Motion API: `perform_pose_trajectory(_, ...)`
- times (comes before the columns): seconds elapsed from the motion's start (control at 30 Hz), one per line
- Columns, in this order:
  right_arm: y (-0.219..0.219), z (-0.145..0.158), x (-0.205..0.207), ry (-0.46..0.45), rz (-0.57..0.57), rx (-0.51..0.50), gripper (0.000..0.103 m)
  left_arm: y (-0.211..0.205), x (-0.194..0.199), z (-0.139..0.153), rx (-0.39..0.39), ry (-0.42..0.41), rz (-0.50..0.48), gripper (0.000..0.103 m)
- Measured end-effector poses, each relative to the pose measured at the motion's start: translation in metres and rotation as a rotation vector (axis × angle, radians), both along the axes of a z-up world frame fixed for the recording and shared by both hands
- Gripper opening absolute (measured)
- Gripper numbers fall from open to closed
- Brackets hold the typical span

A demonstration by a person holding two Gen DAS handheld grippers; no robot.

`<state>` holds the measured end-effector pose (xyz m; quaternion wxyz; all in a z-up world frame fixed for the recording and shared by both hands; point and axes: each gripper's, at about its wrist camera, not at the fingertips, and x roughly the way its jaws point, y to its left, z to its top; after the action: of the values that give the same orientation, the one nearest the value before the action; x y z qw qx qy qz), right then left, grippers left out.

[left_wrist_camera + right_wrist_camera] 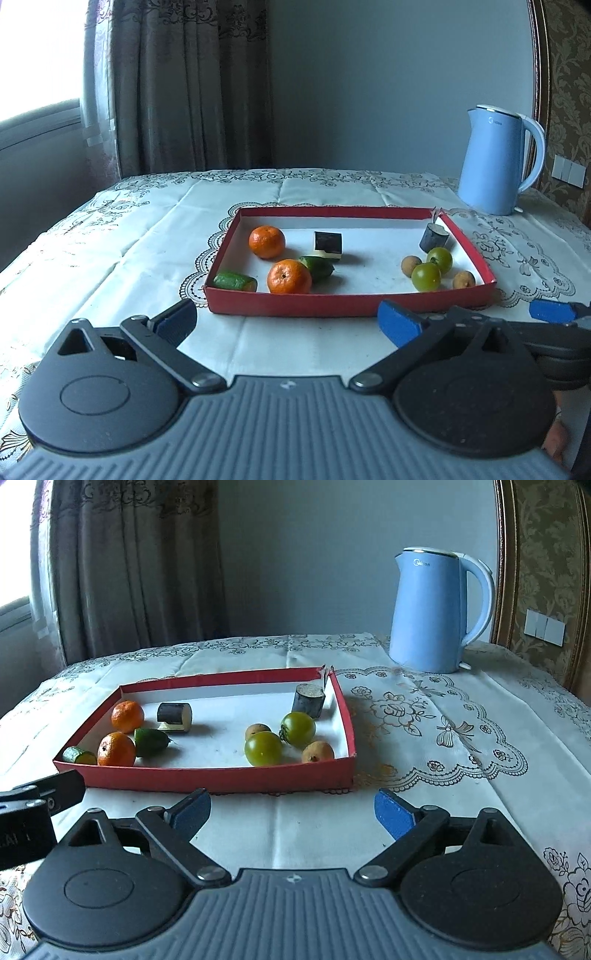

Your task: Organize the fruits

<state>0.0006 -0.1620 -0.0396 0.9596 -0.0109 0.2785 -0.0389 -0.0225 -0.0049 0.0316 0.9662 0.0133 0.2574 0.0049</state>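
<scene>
My left gripper (286, 321) and right gripper (291, 810) hover wide, empty, before the red tray's (288, 303) near wall. Fruits lie inside: oranges (289, 276) left, green tomatoes (263, 748) right. Approach from above, clearing the wall.
</scene>
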Motion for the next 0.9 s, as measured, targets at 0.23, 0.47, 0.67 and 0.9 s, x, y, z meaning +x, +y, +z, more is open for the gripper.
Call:
perform_pose_trajectory(0.23, 0.002, 0.002, 0.002, -0.009, 0.0, -0.004, 0.096, -0.001, 0.001, 0.001, 0.005, -0.005, -0.001, 0.103)
perform_pose_trajectory(0.47, 0.003, -0.001, 0.007, 0.001, 0.001, -0.011, 0.096, -0.002, 0.003, 0.0, 0.008, 0.002, -0.003, 0.103)
perform_pose_trajectory(0.67, 0.004, -0.003, 0.012, 0.007, -0.002, -0.022, 0.096, -0.003, 0.005, 0.001, 0.018, -0.003, -0.008, 0.103)
perform_pose_trajectory(0.9, 0.004, -0.004, 0.016, 0.012, -0.001, -0.024, 0.096, -0.003, 0.009, 0.0, 0.021, 0.0, -0.005, 0.103)
